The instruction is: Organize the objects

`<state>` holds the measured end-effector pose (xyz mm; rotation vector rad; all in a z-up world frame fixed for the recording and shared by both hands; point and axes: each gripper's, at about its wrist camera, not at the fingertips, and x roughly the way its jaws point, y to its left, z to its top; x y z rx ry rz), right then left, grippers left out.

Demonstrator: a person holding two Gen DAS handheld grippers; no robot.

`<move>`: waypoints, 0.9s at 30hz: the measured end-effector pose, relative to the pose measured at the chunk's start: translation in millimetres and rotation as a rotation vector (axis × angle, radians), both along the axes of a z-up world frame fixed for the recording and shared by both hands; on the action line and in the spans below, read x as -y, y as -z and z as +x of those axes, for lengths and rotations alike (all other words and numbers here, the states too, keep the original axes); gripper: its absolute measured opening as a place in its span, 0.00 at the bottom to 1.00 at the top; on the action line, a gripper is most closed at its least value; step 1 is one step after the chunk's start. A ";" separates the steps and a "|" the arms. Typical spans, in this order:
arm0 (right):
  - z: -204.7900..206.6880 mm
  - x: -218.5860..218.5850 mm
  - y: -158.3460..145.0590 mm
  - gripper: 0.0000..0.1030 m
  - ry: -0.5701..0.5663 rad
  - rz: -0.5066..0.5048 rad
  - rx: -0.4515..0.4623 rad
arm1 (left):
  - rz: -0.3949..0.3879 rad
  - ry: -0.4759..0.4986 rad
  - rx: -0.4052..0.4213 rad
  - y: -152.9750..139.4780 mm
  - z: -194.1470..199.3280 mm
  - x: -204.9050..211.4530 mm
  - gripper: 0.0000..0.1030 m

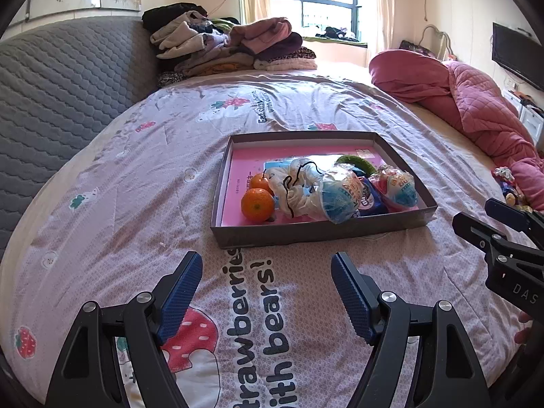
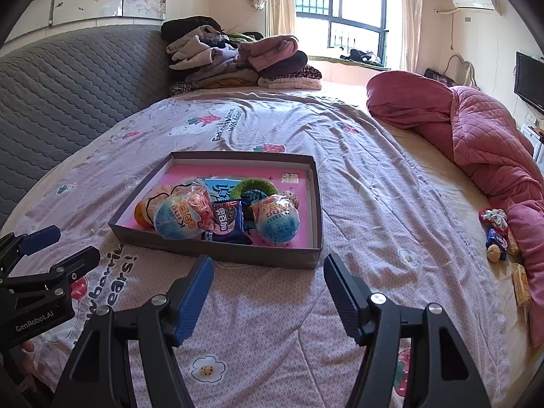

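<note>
Holding both claws, left gripper (image 1: 265,265) and right gripper (image 2: 268,268), spread empty, you hover short of the filled box lid (image 1: 319,231), likely between picks.

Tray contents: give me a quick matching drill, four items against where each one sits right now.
Items:
1. oranges
2. green ring
3. cookie pack
4. small loose items

Places:
A. between the two blue egg-shaped packs in the tray
B. on the bed outside the tray, beside the pink quilt
C. tray's left end
D. toward the tray's far side, behind the packs

Pairs: 1-C, 2-D, 3-A, 4-B
</note>
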<state>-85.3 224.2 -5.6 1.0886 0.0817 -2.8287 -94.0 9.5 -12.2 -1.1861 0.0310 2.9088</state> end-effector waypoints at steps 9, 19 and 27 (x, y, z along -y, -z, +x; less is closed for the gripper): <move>4.9 0.7 14.0 0.65 -0.006 -0.024 -0.011 | 0.007 -0.009 -0.010 12.2 1.3 3.5 0.77; 8.9 4.0 26.7 0.65 -0.011 -0.038 -0.005 | 0.001 -0.021 0.008 28.7 0.7 8.2 0.77; 12.4 -0.5 41.2 0.65 0.002 -0.041 0.003 | -0.009 -0.027 -0.009 35.5 1.3 8.5 0.77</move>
